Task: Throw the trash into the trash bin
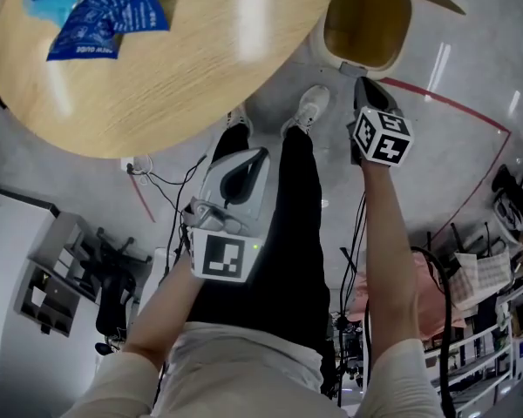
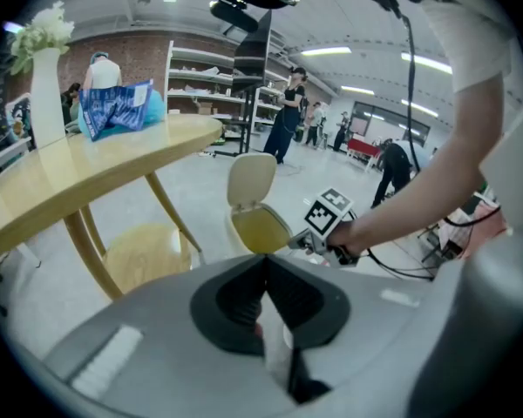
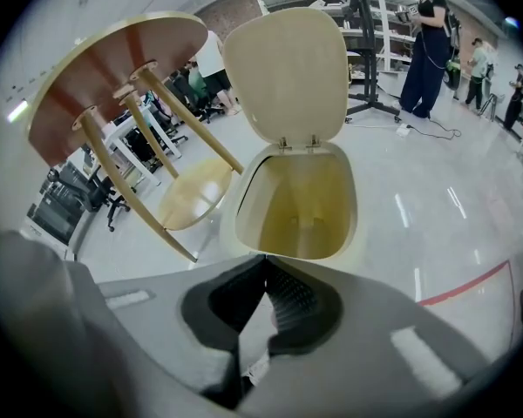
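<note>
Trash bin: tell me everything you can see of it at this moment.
The trash bin is a cream, plastic-looking tub with a rounded rim. Its hinged lid stands flipped up at the back, so the mouth is open; the inside looks yellowish and no trash shows in it. It stands upright on the glossy grey floor, beside the legs of the round wooden table. Only the floor touches it.
</note>
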The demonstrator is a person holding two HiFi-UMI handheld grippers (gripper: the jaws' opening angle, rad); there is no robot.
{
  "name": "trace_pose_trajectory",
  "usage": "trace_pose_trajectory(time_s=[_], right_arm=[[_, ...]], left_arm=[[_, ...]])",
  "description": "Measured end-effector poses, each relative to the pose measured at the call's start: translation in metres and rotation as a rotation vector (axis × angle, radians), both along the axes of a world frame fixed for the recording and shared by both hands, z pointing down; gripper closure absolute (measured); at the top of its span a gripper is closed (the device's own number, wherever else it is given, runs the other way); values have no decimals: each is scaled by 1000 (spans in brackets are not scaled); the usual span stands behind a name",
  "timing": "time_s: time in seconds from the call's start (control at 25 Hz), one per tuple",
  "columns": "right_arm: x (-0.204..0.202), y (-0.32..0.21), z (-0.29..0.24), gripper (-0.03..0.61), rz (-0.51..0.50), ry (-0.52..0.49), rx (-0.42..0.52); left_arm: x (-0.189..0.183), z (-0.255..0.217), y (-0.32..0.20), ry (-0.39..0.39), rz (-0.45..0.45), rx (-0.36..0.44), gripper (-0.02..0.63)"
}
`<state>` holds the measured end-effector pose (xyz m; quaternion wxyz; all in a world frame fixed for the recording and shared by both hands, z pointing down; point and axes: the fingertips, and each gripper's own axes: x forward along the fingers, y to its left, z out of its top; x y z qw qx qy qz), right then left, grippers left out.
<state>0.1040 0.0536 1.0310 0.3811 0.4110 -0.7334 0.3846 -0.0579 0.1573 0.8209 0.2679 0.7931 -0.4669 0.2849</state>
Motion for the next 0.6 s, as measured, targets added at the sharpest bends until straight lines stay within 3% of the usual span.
trace_pose_trajectory(time_s=[0.28,0.6], right_arm=[[-9,-3,-55,577,14,-41,32],[-13,-1,-125,577,53,-102,39]], left_arm=[[1,-37,-14,22,-7,57,607],[0,-78,-11,69,-44,70,607]])
